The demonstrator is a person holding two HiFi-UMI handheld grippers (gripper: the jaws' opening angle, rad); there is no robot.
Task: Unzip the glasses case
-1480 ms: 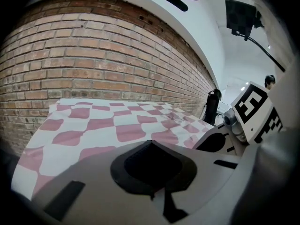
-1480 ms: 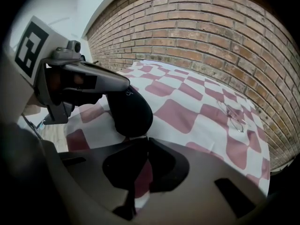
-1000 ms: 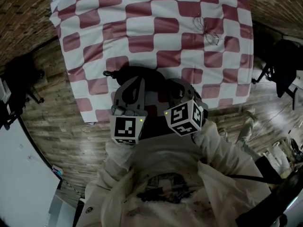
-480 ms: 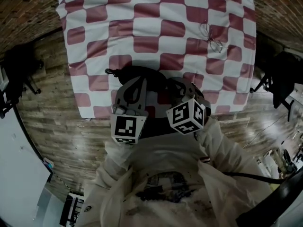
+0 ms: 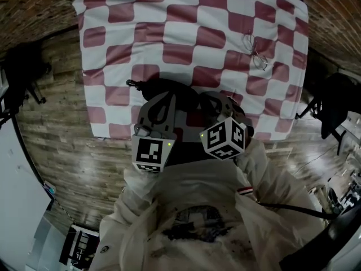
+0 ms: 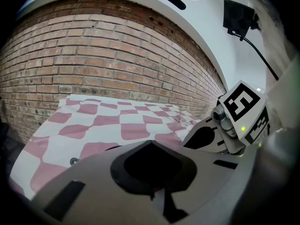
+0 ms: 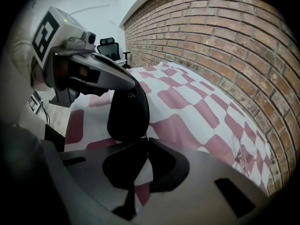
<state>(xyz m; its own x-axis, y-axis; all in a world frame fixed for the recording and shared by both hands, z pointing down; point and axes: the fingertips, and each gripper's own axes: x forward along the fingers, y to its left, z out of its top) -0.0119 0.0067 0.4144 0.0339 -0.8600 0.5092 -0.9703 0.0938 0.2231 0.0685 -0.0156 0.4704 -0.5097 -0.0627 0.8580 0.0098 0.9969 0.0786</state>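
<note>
- Glasses case (image 7: 127, 114) and all sat on a red-and-white checked cloth (image 5: 186, 16), the biggest thing there.
- Left gripper (image 6: 151, 144) had its jaws together, lying over the case's top (whether it pinched anything, I couldn't tell).
- Right gripper (image 7: 147, 138) was closed too, tips right at the case's near end.
- The black case lay near the cloth's front edge.
- Wire spectacles (image 5: 254, 49) lay well apart, far right.

Glasses case (image 7: 127, 114) on cloth's (image 5: 186, 24) near edge, glasses (image 5: 255, 52) far right behind
</note>
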